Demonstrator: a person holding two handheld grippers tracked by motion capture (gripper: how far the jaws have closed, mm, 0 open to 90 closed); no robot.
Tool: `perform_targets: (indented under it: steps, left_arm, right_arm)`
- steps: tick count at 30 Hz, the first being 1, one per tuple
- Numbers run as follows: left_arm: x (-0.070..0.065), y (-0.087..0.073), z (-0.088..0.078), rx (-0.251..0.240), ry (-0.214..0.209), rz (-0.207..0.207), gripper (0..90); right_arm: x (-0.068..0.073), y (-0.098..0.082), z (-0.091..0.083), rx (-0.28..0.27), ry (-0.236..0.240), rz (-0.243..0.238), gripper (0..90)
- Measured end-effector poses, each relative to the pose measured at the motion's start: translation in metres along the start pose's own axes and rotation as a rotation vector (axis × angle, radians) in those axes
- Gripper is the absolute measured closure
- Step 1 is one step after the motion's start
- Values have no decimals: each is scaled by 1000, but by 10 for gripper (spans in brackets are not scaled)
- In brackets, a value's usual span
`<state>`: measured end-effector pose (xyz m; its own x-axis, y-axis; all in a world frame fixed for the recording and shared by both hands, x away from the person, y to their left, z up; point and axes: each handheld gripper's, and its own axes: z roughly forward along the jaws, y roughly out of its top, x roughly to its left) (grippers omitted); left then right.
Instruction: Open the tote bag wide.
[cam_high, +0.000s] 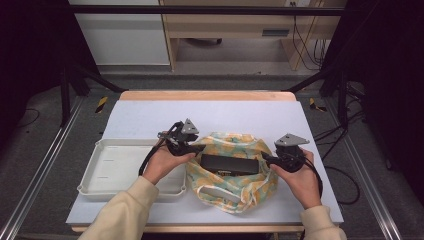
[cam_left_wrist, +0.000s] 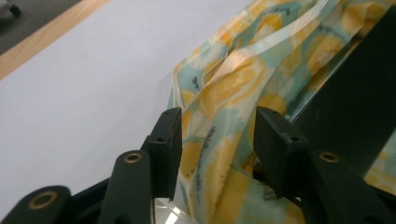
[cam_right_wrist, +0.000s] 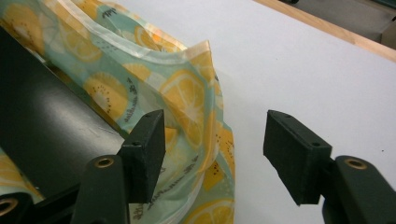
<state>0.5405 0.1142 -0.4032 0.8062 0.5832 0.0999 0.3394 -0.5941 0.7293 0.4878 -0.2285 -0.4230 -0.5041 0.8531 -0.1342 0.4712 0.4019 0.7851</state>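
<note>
A lemon-print fabric bag lies on the white table with a flat black box resting in its mouth. My left gripper is at the bag's left rim and my right gripper at its right rim. In the left gripper view the left gripper is open, its jaws straddling a fold of the bag, with the black box just right of them. In the right gripper view the right gripper is open around the bag's edge, with the box to its left.
An empty white tray sits on the table to the left of the bag, under the left forearm. The white tabletop stretches behind the bag to a wooden far edge. The bag's pale handle lies toward the near edge.
</note>
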Motion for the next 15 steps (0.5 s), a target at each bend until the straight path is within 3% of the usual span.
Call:
perform_targets:
  steps: [6,15]
  left_arm:
    - [-6,6,-19,-61,22,24,535]
    - [-19,10,-46,-94,30,74,577]
  right_arm:
    - [7,7,-12,-28,-6,-14,413]
    - [24,12,-36,-57,10,-60,507]
